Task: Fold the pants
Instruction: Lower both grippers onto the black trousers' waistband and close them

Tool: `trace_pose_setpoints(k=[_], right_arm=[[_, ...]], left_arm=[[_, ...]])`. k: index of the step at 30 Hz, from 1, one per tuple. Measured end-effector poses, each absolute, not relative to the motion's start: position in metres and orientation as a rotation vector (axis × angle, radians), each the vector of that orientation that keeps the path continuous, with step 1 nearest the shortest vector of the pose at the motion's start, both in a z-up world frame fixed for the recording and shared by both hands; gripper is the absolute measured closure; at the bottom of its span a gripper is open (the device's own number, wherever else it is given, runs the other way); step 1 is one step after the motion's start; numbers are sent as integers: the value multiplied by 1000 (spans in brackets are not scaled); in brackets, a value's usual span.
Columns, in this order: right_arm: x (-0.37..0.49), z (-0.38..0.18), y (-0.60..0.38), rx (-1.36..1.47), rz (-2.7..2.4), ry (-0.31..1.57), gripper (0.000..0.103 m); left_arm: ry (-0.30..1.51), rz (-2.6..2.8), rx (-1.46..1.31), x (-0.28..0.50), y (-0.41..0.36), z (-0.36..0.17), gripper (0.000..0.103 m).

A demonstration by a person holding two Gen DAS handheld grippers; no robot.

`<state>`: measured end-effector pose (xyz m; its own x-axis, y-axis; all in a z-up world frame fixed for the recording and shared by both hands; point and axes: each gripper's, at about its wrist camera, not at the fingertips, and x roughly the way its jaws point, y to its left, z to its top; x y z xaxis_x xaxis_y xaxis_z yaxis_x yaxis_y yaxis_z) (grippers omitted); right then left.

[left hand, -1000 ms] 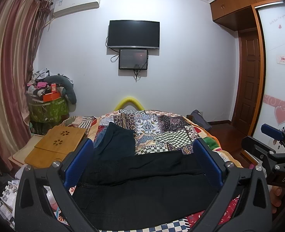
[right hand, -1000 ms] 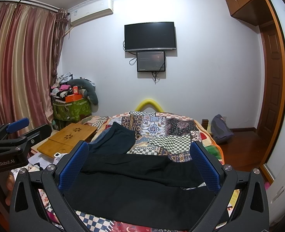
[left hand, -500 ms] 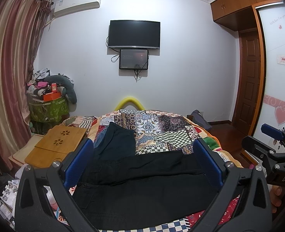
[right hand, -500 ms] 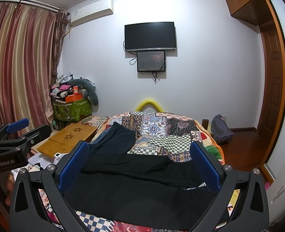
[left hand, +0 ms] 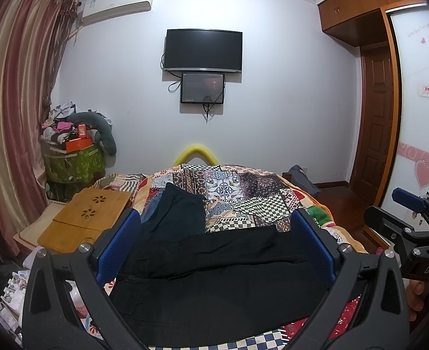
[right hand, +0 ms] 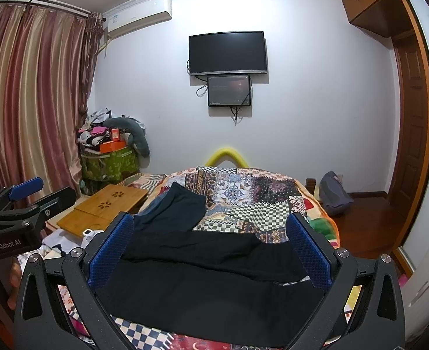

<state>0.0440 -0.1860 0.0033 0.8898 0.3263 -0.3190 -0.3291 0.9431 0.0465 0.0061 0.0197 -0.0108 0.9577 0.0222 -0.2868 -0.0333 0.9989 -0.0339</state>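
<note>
pants [left hand: 214, 285], black, lie spread across the near end of the bed [left hand: 258, 201], on its patchwork quilt, with the waist and pockets towards the left and the two legs running off to the right, the farther leg angled slightly away from the nearer one. nothing looks folded yet, so i judge the task to be at its very start: the grippers are poised over the cloth before the first grasp. the next move probably calls for both grippers to drop to the near edge, one at the waist and one at the hem, pinch a single layer and carry one leg over onto the other. the fabric is limp and dark, so edges will be hard to pick out.

left gripper [left hand: 216, 233] hangs above the pants, pointing along the bed towards the far wall, its blue pads spread wide with nothing between them. right gripper [right hand: 208, 233] sits alongside in the same level pose, jaws likewise wide apart and empty. each shows at the edge of the other's view, with part of a hand beneath; how high they ride above the cloth is hard to tell through the fisheye.

beyond the pants a second dark garment [left hand: 176, 213] lies further up the quilt, its near end apparently meeting the pants, and a wooden lap tray [left hand: 86, 218] sits off to the left.
</note>
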Motion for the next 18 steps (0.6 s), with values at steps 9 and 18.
trace_pose_setpoints(k=[9,18], right_arm=[[66,-9,-181,-43,367,370,0],[121,-35,-166,-120,364,429,0]], left_arm=[[343,54,-32,37,33,-23,0],[470,115,-17,113,77,-41,0]])
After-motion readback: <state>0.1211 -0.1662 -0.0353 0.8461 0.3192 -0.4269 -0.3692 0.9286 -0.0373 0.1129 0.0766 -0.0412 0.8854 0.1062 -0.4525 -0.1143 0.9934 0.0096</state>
